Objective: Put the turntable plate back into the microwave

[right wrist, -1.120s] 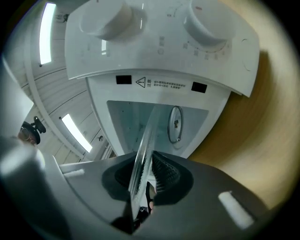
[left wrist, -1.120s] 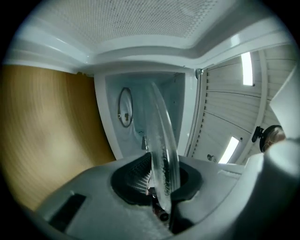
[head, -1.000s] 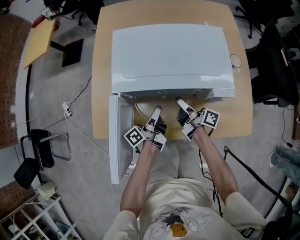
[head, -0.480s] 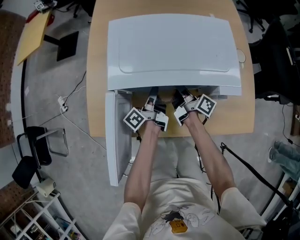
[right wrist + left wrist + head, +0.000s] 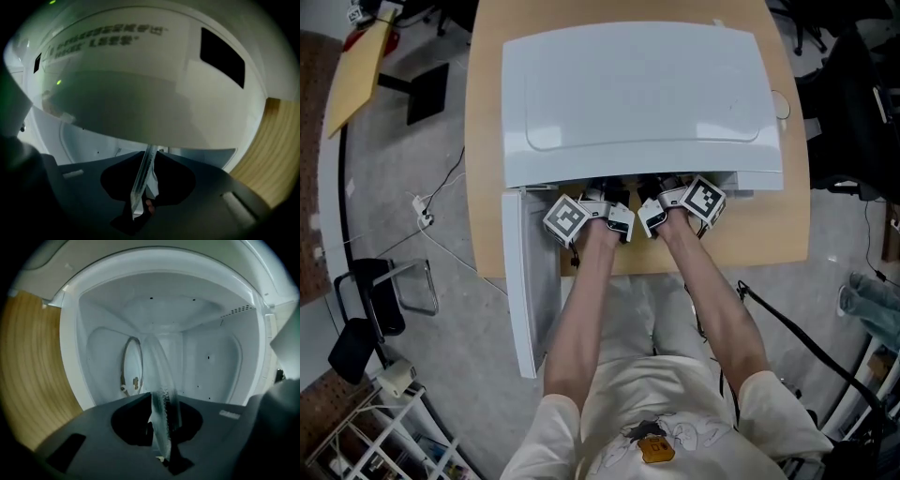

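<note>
The white microwave (image 5: 637, 94) stands on a wooden table (image 5: 787, 225), its door (image 5: 520, 281) swung open to the left. Both hands reach into its mouth. Only the marker cubes of the left (image 5: 565, 217) and right (image 5: 703, 199) grippers show in the head view; the jaws and plate are hidden under the microwave's top. My left gripper (image 5: 161, 446) is shut on the rim of the clear glass turntable plate (image 5: 159, 376), inside the cavity near the roller ring (image 5: 129, 366). My right gripper (image 5: 143, 206) has the plate's rim (image 5: 143, 183) between its jaws, which have just been opening slightly.
The microwave's control panel (image 5: 140, 61) looms close over the right gripper. Table edge runs just in front of the microwave. On the floor to the left lie a cable with a plug (image 5: 427, 216) and a black chair (image 5: 366, 309). More dark chairs stand at the right (image 5: 853, 112).
Both grippers have moved forward from in front of the opening into the microwave. The plate, partly seen a second ago, is now hidden under the microwave's top in the head view.
</note>
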Available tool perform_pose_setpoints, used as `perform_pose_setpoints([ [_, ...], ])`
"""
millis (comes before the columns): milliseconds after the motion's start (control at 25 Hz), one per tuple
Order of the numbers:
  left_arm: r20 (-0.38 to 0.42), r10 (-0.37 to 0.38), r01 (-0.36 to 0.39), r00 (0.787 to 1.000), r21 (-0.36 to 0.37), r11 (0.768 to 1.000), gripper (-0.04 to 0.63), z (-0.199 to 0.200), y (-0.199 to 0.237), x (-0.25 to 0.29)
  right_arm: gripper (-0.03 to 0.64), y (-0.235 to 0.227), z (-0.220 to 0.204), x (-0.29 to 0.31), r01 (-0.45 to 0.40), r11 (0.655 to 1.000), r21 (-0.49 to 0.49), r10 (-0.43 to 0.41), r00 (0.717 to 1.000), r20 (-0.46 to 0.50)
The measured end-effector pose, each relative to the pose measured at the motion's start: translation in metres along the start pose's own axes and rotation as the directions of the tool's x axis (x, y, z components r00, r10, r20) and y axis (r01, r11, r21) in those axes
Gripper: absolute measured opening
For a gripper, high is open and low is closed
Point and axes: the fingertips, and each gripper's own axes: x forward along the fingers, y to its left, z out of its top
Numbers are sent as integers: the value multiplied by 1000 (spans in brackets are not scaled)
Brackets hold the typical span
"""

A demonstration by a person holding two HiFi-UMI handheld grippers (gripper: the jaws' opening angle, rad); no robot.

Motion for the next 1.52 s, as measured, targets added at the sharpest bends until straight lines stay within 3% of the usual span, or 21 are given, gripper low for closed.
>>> perform_pose_setpoints([
  [120,16,-9,9,1000,-31,999,41,0,2,1,71,1,-2,-1,-4,1000,-15,4,1000,-9],
  [200,24,-19,20,1000,-49,999,40,0,0,2,133,1,-5,-4,11,1000,-10,-11,1000,-21],
  [320,12,6,-5,1000,-11,1000,35,3,7,0,176,5,-14,-11,17,1000,6,-17,999,-40],
  [480,-2,9,-9,1000,-2,1000,35,0,9,3,166,11,-30,-26,-27,996,84,33,997,-71],
  [640,-3,42,-42,999,20,999,34,4,17,-3,81,1,-47,-33,5,995,97,7,991,-130],
  [840,-14,42,-42,999,1,999,43,-2,14,-2,61,9,-40,-34,1,990,143,12,996,-86],
  [1000,-25,9,-10,1000,-29,1000,141,-7,6,-8,60,10,-36,-32,16,991,132,-5,997,-81],
  [1080,-27,-20,19,999,-57,998,158,-13,-4,-14,61,7,-35,-34,24,989,145,-13,997,-75],
  [1240,-5,-4,3,1000,-74,997,144,-21,-4,-36,58,6,-32,-34,29,990,136,-21,998,-66],
  [1360,4,28,-28,1000,-89,996,66,-24,0,-47,57,0,-32,-33,52,991,123,-44,997,-69],
  [1520,28,50,-45,998,-141,989,47,-23,8,-49,57,1,-32,-30,39,993,114,-29,996,-86],
])
